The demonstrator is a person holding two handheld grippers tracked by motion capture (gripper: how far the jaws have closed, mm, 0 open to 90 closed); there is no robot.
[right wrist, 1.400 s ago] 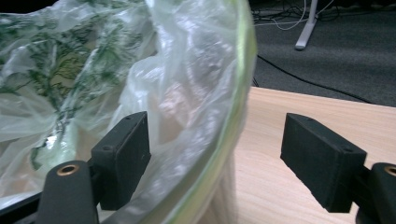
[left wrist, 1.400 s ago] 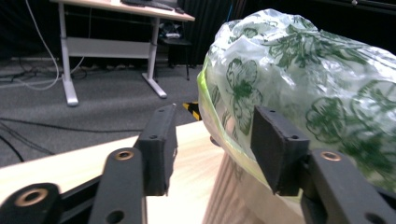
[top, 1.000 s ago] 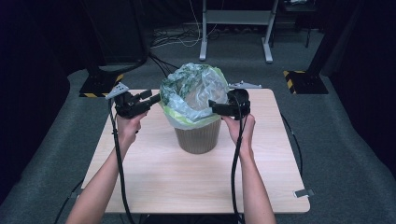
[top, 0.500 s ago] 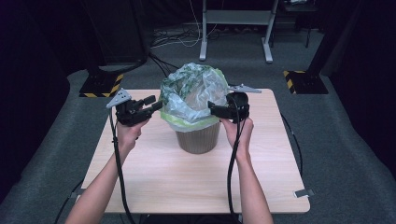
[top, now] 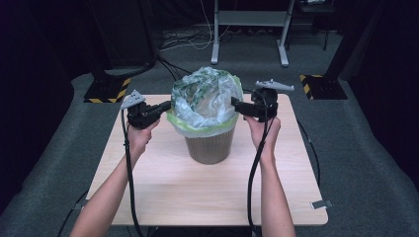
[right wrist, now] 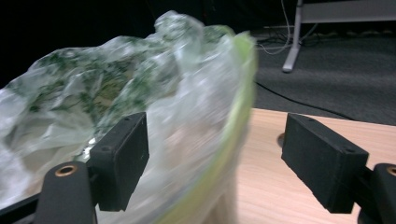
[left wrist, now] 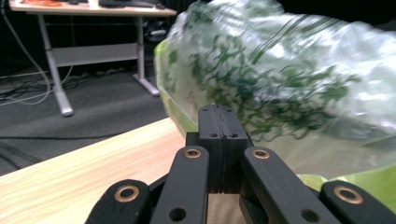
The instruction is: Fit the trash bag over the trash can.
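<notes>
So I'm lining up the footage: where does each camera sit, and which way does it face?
High view: above the near table edge, looking down at the brown bin with its clear green-printed plastic bag; both forearms and claws show.
Left gripper view: on the left claw, shut, beside the bag.
Right gripper view: on the right claw, open astride the bag's rim.
All three views share the bag and the light wooden table.

Clear bag (top: 205, 101) with dark green print and a lime-green rim, lining a brown bin (top: 211, 145) at mid-table. Pale wood table (top: 207, 187). Black grippers (top: 165, 106), grey top plates.
</notes>
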